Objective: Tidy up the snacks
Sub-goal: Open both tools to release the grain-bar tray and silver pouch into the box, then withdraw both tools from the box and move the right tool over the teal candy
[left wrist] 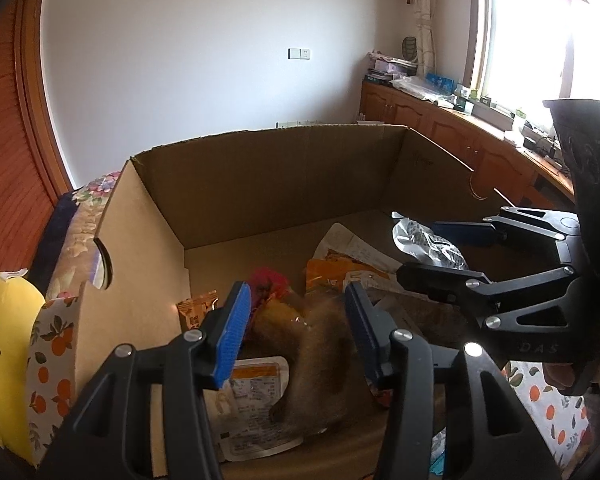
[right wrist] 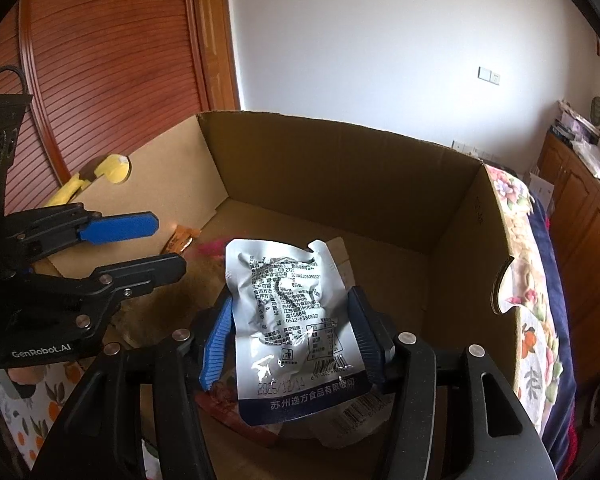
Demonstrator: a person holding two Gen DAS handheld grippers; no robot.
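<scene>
**Handling the silver pouch over the snack box**

**Position.** The silver pouch (right wrist: 296,320) sits between the fingers of the right tongs (right wrist: 296,344), above the open cardboard box (left wrist: 284,184). In the left wrist view the same pouch (left wrist: 428,240) appears over the far right part of the box, with the right tongs (left wrist: 440,254) around it. Other snacks lie on the box floor: an orange packet (left wrist: 196,308), a white labelled packet (left wrist: 252,404) and a blurred brown bag (left wrist: 316,356).

**Tongs state.**
- Right tongs: the jaws stand partly closed with the pouch between them. The blue pads (right wrist: 218,340) meet its side edges, so the pouch appears to be held, lightly.
- Left tongs (left wrist: 296,332): the jaws stand wide apart and hold nothing. The brown bag lies beyond and below them. Contact cannot be confirmed because of the blur.

**Handling properties (judgement).**
- Weight: probably light; the pouch stands upright in an edge grip.
- Stiffness: soft. The wrinkled foil suggests a vacuum-packed film that buckles under pressure.
- Surface: glossy, so likely slippery against the pads.
- Fragility: low, though the notched top corner could tear.

**Recommended hold (judgement).** Grip across the lower sealed band or the flat side seams, where the film is stiffest. Avoid the lumpy centre. An edge-only grip may let the pouch rotate or slip, so lower it close to the box floor before release.
</scene>
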